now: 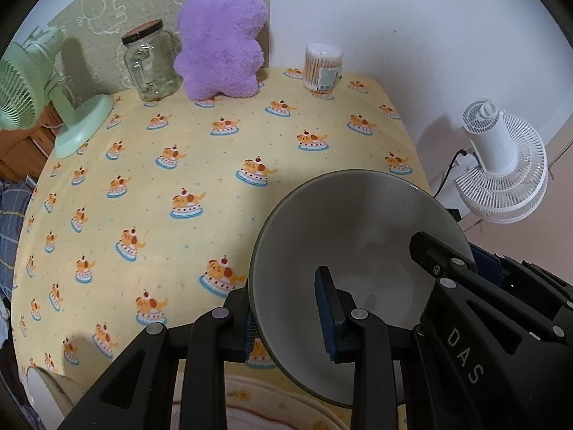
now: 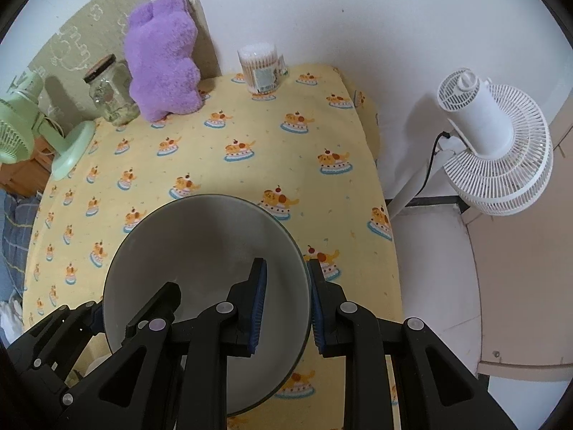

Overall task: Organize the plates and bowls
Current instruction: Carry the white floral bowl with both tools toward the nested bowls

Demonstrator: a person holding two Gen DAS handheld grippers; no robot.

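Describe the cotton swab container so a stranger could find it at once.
Start at the yellow tablecloth and follow it to the far edge by the white wall. Right of the purple plush toy stands the cotton swab container. It is a clear, upright cylinder packed with white-tipped sticks, unlike the lidded glass jar beyond the plush.

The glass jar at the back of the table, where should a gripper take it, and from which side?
Probably around the glass jar's body below the dark lid, coming level from the front: it stands upright, with the purple plush close on one side and the green fan on the other.

Soft even indoor light, sharp focus, fisheye-bent edges, dark corners.
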